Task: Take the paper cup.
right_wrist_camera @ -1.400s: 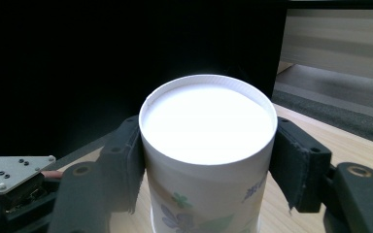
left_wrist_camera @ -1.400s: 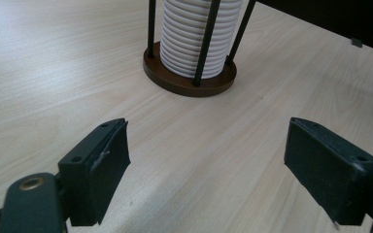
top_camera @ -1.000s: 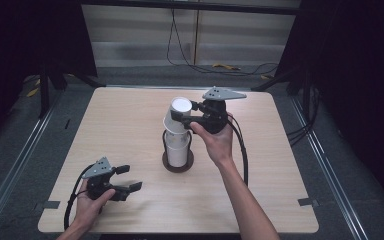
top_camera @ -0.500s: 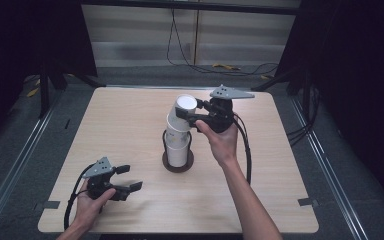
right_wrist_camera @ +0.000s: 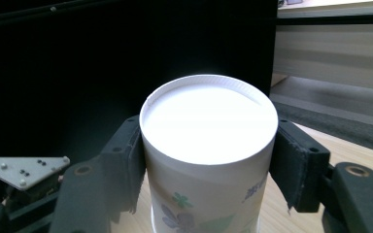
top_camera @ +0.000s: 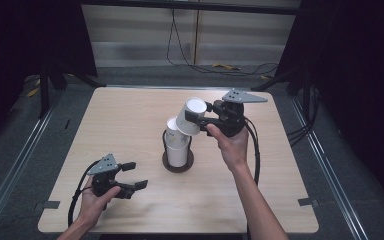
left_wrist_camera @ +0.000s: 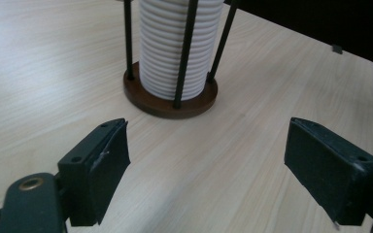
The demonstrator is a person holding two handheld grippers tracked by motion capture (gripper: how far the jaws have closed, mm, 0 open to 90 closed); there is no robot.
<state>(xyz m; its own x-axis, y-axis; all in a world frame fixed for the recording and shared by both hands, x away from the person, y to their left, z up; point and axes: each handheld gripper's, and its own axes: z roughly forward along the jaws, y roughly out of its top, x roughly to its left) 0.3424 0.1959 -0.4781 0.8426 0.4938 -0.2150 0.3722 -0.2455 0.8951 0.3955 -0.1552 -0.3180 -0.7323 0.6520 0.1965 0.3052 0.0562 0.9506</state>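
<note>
At the near left of the wooden table (top_camera: pixel 130 120), the left gripper (top_camera: pixel 131 175) rests low over the surface in the person's left hand (top_camera: pixel 96 200), its grey three-cornered plate on top. Its jaws stand wide apart with nothing between them; in the left gripper view only bare wood lies between the two black pads (left_wrist_camera: pixel 104 167), and the cup holder stands farther off beyond them.

Near the middle of the table stands that cup holder (top_camera: pixel 178 159): a round brown base with thin dark upright rods, and a stack of white paper cups (top_camera: pixel 176 145) nested inside them. In the left gripper view the ribbed rims of the stack (left_wrist_camera: pixel 176 43) show between the rods.

Just right of and above the stack, the right gripper (top_camera: pixel 196 120) is clamped on a single white paper cup (top_camera: pixel 192 116), held tilted, upside down, with its white bottom turned up and toward the far side. The cup hangs clear of the stack, close above its top. In the right gripper view the pads press on both sides of the cup (right_wrist_camera: pixel 206 160), whose wall bears a small flower print. The right hand (top_camera: pixel 232 145) holds this gripper from the near right side.
</note>
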